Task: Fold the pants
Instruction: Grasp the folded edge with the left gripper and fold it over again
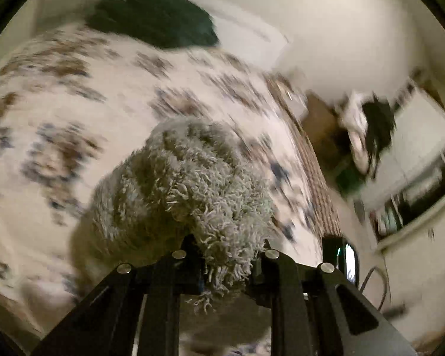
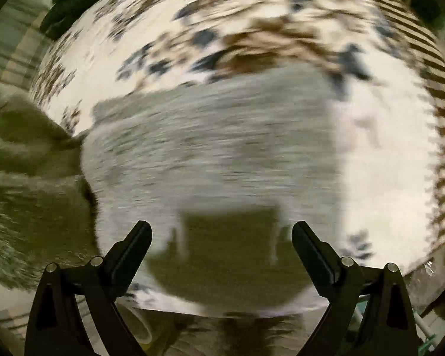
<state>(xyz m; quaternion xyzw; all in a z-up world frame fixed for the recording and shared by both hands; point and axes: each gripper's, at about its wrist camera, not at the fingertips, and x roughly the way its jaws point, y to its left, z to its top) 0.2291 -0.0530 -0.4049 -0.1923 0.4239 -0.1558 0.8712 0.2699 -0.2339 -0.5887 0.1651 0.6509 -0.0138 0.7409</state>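
Fleecy grey pants [image 1: 192, 184] bunch between the closed fingers of the left gripper [image 1: 228, 264], lifted over the patterned bedspread [image 1: 59, 95], while the right gripper [image 2: 221, 237] (jaws wide, holding nothing) hangs above the flat portion lying crosswise just ahead.

My left claw [image 1: 227, 255] is clamped on a bunch of the shaggy grey pants [image 1: 190, 184], the fleece bulging up between my two black fingers [image 1: 175, 270] and hanging down past them in loose curls. Beyond the bunch lies a white bedspread [image 1: 74, 103] patterned with brown and blue flowers, blurred by motion. A dark green cloth [image 1: 154, 17] sits at its far edge.
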